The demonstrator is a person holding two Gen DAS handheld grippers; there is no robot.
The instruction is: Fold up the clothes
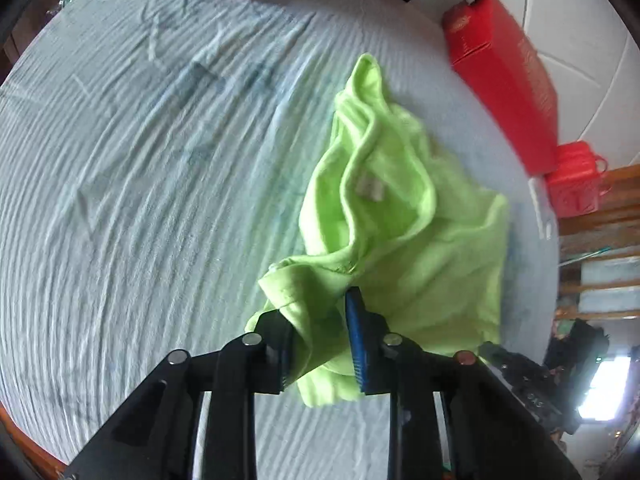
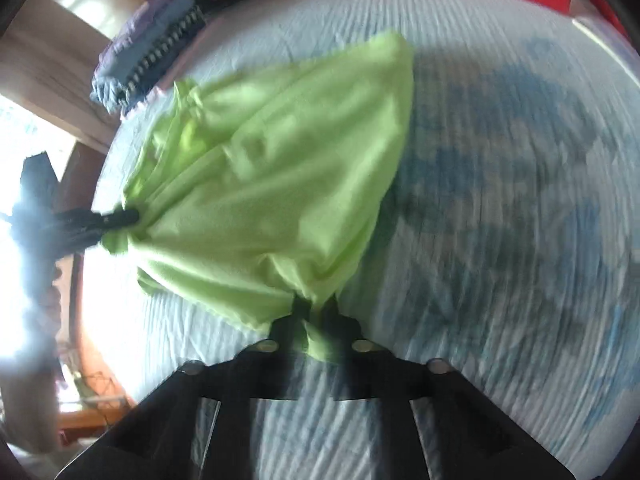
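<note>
green shirt (image 1: 384, 216): bunched, hanging over the bed (image 1: 140, 160), centre to 3 o'clock. left tool (image 1: 320, 320): clenched on one shirt edge. right tool (image 2: 316, 320): clenched on another. red box (image 1: 504, 76): 2 o'clock.

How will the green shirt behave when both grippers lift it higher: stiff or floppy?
Probably floppy: the green shirt drapes in soft folds between the left gripper and the right gripper. It looks thin, so likely light. The loose lower part may sag and swing over the bed sheet.
</note>
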